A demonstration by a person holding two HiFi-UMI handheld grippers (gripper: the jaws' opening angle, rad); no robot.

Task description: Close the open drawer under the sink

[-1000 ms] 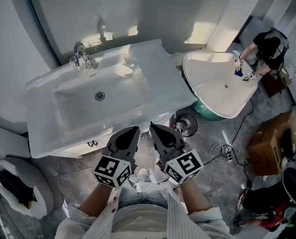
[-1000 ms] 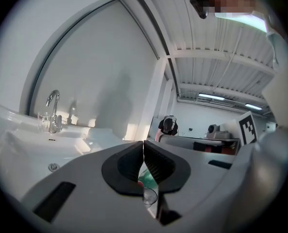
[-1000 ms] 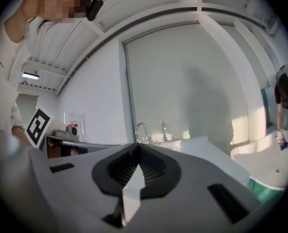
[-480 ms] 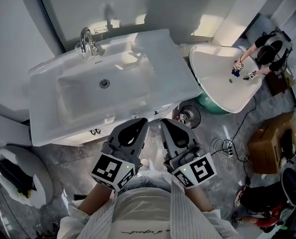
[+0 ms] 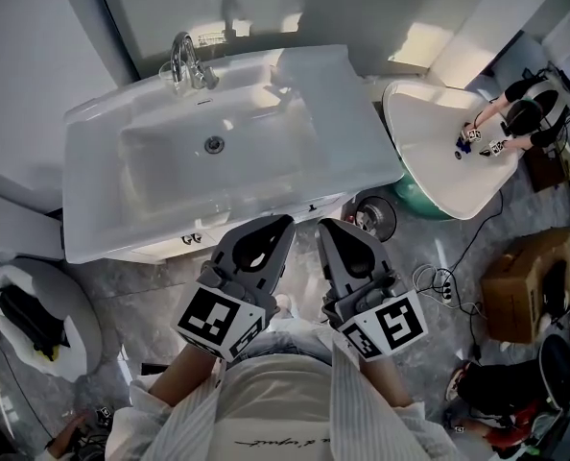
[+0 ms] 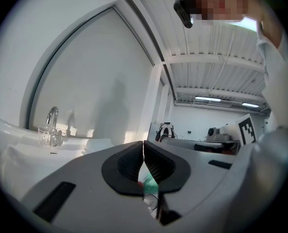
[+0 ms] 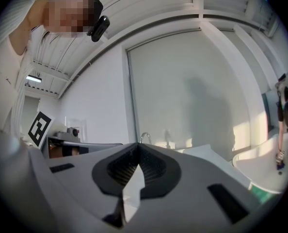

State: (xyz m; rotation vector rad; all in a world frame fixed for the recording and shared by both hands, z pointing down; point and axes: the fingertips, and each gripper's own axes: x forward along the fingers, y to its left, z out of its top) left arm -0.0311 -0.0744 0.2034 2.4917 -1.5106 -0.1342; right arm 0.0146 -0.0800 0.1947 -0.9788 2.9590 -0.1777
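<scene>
- The left tool (image 5: 281,225) has its jaws pressed together at the tips, with nothing between them. Its own view looks across the sink top toward the faucet (image 6: 52,124).
- The right tool (image 5: 325,229) is just beside it, also pressed shut and holding nothing.
- Both tips point at the front edge of the sink (image 5: 88,181) and stop just short of it.
- The drawer (image 5: 160,248) shows only as a narrow white band under that front edge, mostly left of the left tool. I cannot tell how far it stands out.
- Right of the sink, a dark round thing (image 5: 376,217) lies on the floor near the right tool.
- Farther right are a white tub (image 5: 429,133) with another person (image 5: 530,113) at its far side, a cable (image 5: 439,281) and a cardboard box (image 5: 525,281).
- Left of the sink, lower in the head view, stands a white round bowl (image 5: 79,339) with something dark inside.
- Compared with a second ago, the sink sits higher and farther right in the head view. Both tools look larger and slightly farther apart, their tips still near the sink's front.
</scene>
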